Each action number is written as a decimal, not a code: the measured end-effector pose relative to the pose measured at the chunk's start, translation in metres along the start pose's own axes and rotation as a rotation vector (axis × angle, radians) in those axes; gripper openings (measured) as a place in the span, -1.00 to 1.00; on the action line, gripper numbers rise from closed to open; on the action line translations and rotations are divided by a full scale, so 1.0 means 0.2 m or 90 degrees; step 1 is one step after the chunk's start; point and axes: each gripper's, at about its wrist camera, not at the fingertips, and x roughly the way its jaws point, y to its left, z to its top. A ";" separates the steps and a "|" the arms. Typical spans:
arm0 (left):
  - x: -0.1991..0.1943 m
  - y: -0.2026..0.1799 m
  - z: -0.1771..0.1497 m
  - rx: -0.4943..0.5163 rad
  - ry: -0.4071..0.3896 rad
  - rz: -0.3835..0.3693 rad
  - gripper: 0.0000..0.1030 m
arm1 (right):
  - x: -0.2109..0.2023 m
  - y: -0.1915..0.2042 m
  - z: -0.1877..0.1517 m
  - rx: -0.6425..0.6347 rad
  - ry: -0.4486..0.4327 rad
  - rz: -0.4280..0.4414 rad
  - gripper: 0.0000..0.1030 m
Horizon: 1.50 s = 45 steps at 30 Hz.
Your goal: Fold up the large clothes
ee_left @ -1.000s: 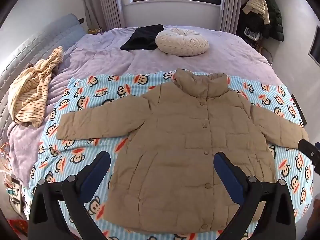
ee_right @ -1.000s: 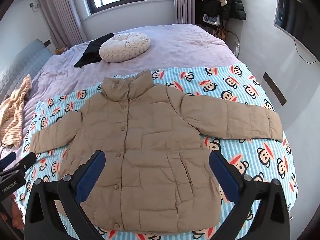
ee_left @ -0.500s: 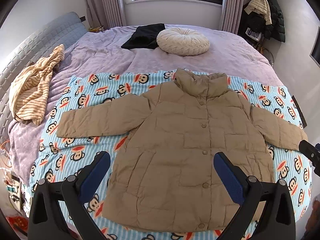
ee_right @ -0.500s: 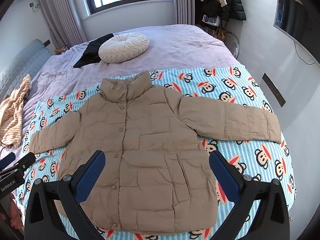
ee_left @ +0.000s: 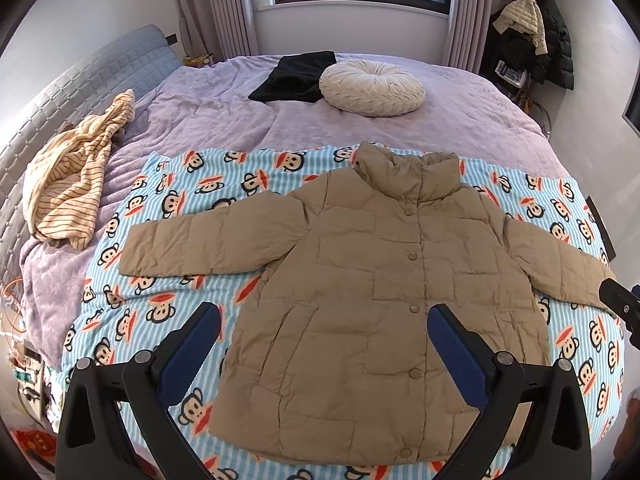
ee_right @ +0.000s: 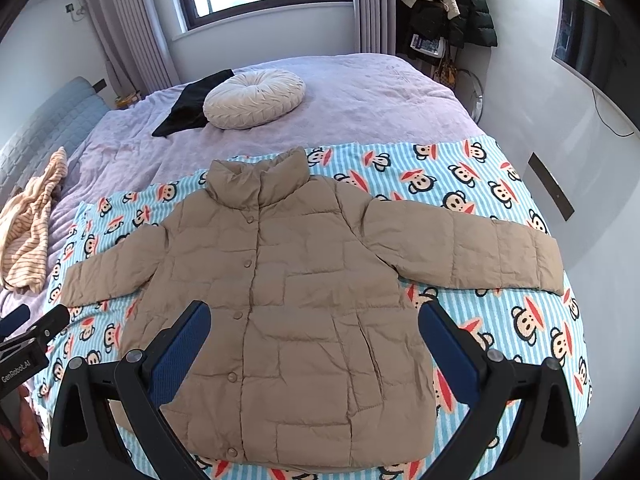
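A tan quilted puffer jacket (ee_left: 384, 288) lies flat and face up, buttoned, both sleeves spread out, on a blue striped monkey-print blanket (ee_left: 168, 216). It also shows in the right wrist view (ee_right: 288, 300). My left gripper (ee_left: 324, 332) is open and empty, held above the jacket's hem. My right gripper (ee_right: 316, 328) is open and empty, also above the lower part of the jacket. Neither touches the cloth.
The blanket (ee_right: 500, 184) covers the near end of a purple bed (ee_left: 460, 120). A round cream cushion (ee_left: 372, 87) and a black garment (ee_left: 296, 76) lie at the far end. A striped yellow garment (ee_left: 72, 176) lies at the left. Coats (ee_right: 444, 4) hang at the far right.
Both grippers have pulled back and risen a little, so the jacket sits slightly farther and more of its hem shows. The jacket has not moved.
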 end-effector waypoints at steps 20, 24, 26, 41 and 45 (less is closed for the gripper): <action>0.00 0.01 0.01 0.000 -0.001 0.003 1.00 | 0.00 0.00 0.00 0.001 0.000 0.000 1.00; 0.00 0.01 0.00 0.000 -0.001 0.003 1.00 | 0.00 0.00 0.00 0.001 0.000 0.000 1.00; 0.00 0.00 0.00 0.000 -0.001 0.003 1.00 | 0.00 0.00 0.00 0.001 0.000 0.000 1.00; 0.00 -0.01 0.00 0.000 0.000 0.004 1.00 | -0.01 0.00 0.00 -0.001 -0.002 0.000 1.00; 0.00 -0.02 -0.01 0.001 0.002 0.005 1.00 | -0.01 0.00 0.00 0.001 -0.001 0.001 1.00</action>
